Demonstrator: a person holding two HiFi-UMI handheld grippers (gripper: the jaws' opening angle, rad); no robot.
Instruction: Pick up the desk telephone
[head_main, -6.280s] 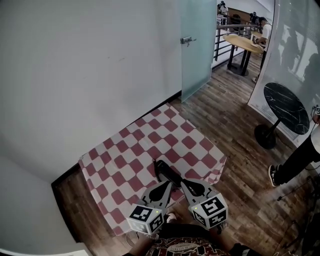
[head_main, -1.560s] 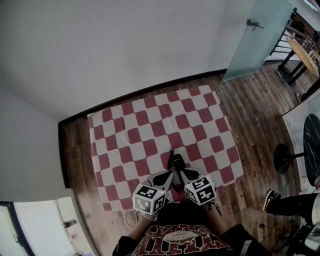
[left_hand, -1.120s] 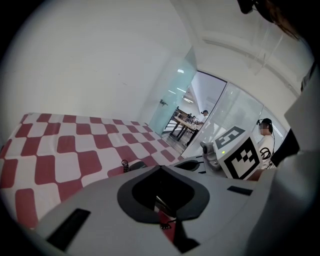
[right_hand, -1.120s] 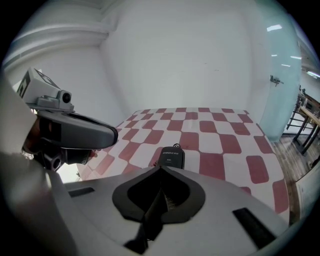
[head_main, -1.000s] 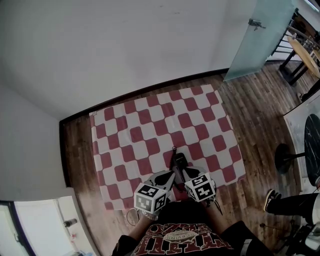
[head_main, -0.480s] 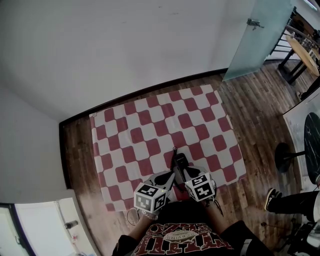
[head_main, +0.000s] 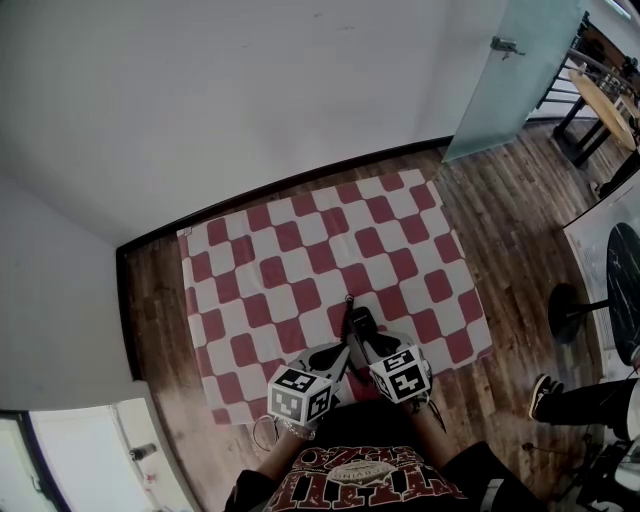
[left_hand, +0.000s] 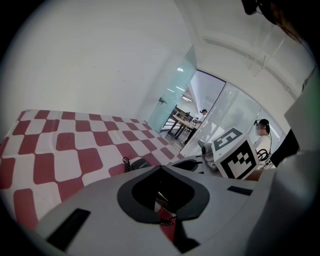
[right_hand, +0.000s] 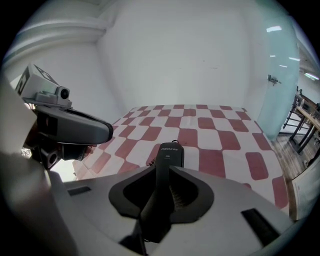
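Right gripper (right_hand: 168, 172): grey jaws just eased apart, apparently slack around the slim black handset (right_hand: 169, 152).
Left gripper (left_hand: 162, 172): jaws together, empty.
Ahead: red-and-white checked cloth (right_hand: 220, 135).

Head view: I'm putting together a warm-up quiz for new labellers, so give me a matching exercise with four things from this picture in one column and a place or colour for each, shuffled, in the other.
Things
1. telephone handset
2. checkered cloth
3. glass door
4. round table

Descriptions
A. frosted, at the upper right
B. black, by the cloth's edge nearest the person
C. red and white squares, in the middle of the picture
D. dark top on a pedestal, at the right edge

Pairs: 1-B, 2-C, 3-A, 4-D
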